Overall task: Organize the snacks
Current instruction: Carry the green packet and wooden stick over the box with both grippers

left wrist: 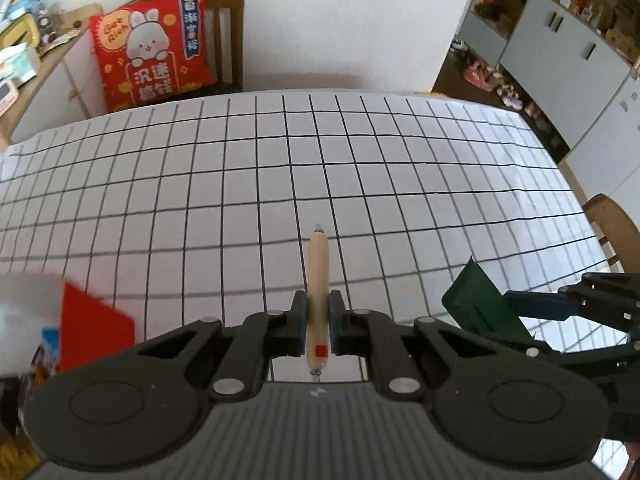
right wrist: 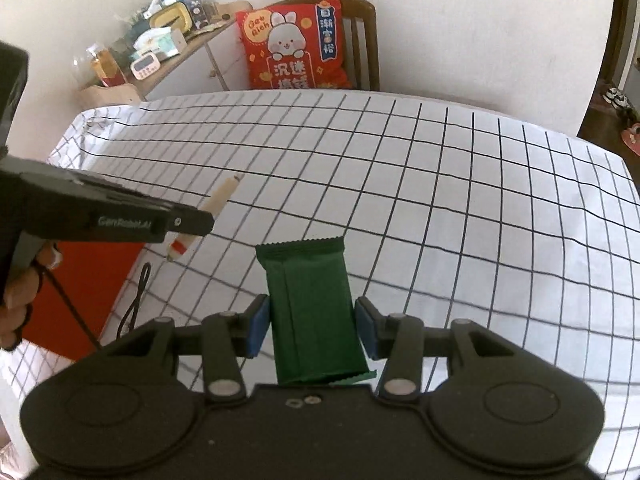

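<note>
While left gripper (left wrist: pixel 318 326) clamps sausage stick (left wrist: pixel 318 276), right gripper (right wrist: pixel 312 326) grips green packet (right wrist: pixel 316 316).

Cushion (right wrist: pixel 294 46) reads "Get Rich" — left tongs (right wrist: pixel 192 222) "GenRobot.AI".

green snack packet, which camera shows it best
The right wrist view: the green snack packet fills the middle, its full face and crimped top edge visible between the right gripper pads. The left wrist view catches only a slanted corner of it at the right edge, seen side-on, past the sausage stick in the left gripper.
</note>
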A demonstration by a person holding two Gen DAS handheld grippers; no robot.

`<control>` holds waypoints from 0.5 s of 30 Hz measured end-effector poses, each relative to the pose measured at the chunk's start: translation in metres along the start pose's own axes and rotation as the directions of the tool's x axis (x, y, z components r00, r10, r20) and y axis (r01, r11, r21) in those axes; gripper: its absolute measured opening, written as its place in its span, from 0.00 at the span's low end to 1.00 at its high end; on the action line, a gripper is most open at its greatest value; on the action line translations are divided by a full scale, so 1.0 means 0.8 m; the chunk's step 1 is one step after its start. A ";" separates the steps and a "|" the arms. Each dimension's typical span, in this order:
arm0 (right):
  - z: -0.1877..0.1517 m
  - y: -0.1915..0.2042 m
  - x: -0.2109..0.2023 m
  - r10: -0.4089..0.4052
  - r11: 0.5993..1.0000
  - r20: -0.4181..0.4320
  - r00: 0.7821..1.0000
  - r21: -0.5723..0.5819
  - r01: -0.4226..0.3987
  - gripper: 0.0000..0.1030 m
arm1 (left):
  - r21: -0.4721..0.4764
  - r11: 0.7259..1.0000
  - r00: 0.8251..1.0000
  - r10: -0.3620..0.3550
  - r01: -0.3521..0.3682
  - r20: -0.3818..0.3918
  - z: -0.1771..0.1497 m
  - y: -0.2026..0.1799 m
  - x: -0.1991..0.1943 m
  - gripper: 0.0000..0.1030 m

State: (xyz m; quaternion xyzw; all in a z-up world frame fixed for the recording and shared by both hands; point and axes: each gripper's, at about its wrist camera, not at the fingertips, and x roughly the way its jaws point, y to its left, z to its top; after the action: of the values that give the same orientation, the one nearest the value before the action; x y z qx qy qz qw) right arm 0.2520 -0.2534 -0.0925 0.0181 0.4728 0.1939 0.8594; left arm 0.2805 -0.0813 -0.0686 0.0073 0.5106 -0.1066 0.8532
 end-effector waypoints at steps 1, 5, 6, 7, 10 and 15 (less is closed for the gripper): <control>-0.002 0.002 -0.007 0.002 1.000 0.006 1.000 -0.001 -0.002 0.43 | -0.011 1.000 1.000 -0.001 0.001 0.004 -0.007 -0.002 -0.009 0.10; -0.013 0.016 -0.030 0.017 1.000 0.019 1.000 -0.016 -0.017 0.43 | -0.043 0.999 1.000 0.010 -0.009 0.027 -0.034 -0.007 -0.042 0.10; -0.016 0.020 -0.036 0.021 1.000 0.019 1.000 -0.023 -0.020 0.43 | -0.049 0.999 0.999 0.015 -0.014 0.033 -0.041 -0.009 -0.050 0.10; -0.019 0.024 -0.040 0.022 0.999 0.020 1.000 -0.030 -0.021 0.43 | -0.057 0.998 0.999 0.018 -0.016 0.039 -0.048 -0.010 -0.058 0.10; -0.026 0.038 -0.053 0.038 0.998 0.019 0.999 -0.044 -0.037 0.43 | -0.091 0.996 0.999 0.027 -0.023 0.047 -0.070 -0.009 -0.082 0.10; -0.036 0.063 -0.068 0.069 0.994 0.012 0.998 -0.082 -0.068 0.43 | -0.135 0.990 0.996 0.052 -0.042 0.067 -0.102 -0.002 -0.123 0.10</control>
State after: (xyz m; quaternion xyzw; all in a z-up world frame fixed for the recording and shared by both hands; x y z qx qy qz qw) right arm 0.1864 -0.2301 -0.0536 0.0008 0.4574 0.2423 0.8556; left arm 0.1646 -0.0556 -0.0218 -0.0414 0.4857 -0.0525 0.8716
